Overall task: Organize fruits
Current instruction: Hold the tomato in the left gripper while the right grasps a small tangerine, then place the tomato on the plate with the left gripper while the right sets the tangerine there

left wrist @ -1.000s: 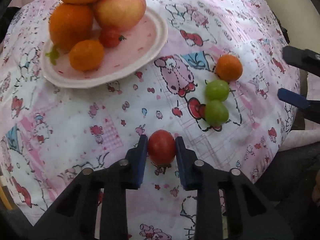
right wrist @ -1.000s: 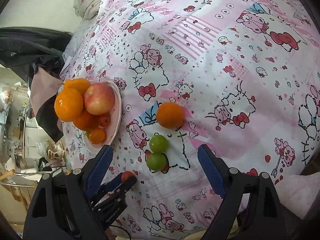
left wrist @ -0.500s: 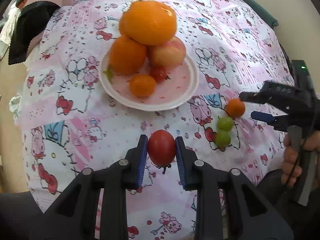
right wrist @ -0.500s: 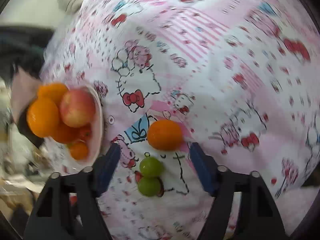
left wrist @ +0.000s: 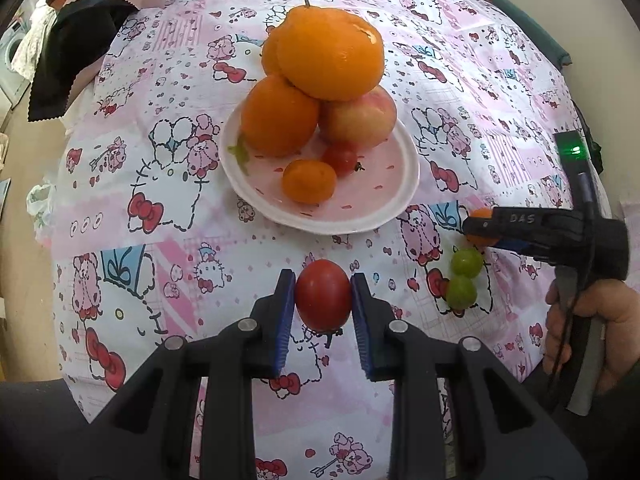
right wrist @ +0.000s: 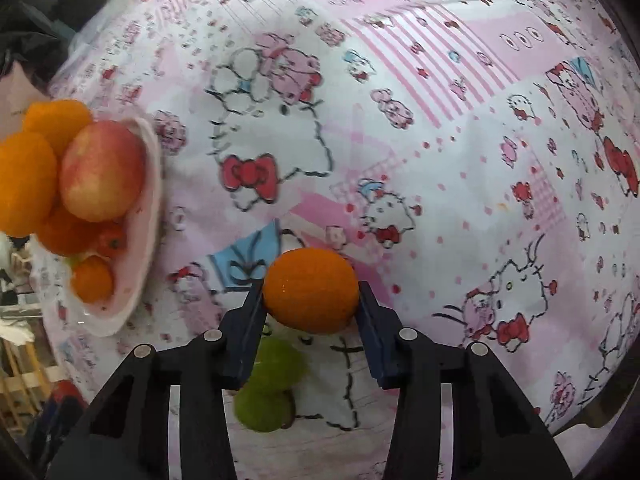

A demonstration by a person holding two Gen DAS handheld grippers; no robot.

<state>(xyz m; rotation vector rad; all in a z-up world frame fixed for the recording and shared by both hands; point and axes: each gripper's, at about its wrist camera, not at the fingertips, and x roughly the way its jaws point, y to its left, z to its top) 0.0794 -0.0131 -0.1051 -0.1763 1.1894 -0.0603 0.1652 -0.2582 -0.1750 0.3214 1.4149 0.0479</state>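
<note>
My left gripper [left wrist: 323, 295] is shut on a red tomato [left wrist: 323, 295], held above the patterned cloth in front of the pink plate [left wrist: 394, 196]. The plate carries stacked oranges [left wrist: 330, 54], an apple [left wrist: 360, 120], a small tomato [left wrist: 340, 158] and a small orange [left wrist: 308, 182]. My right gripper [right wrist: 311, 300] is closing its jaws around a small orange [right wrist: 311, 290] on the cloth, and the pads touch its sides. In the left wrist view that same right gripper [left wrist: 480, 226] covers most of the small orange [left wrist: 480, 213]. Two green fruits [right wrist: 272, 388] lie just below it.
A person's hand [left wrist: 580, 332] grips the right tool's handle at the table's right edge. Dark and pink cloths [left wrist: 72, 52] hang off the far left corner. The plate [right wrist: 148, 216] sits left of my right gripper.
The right gripper came down over the small orange and narrowed its jaws onto it. The left gripper lifted and drew back with the tomato early on, then held still.
</note>
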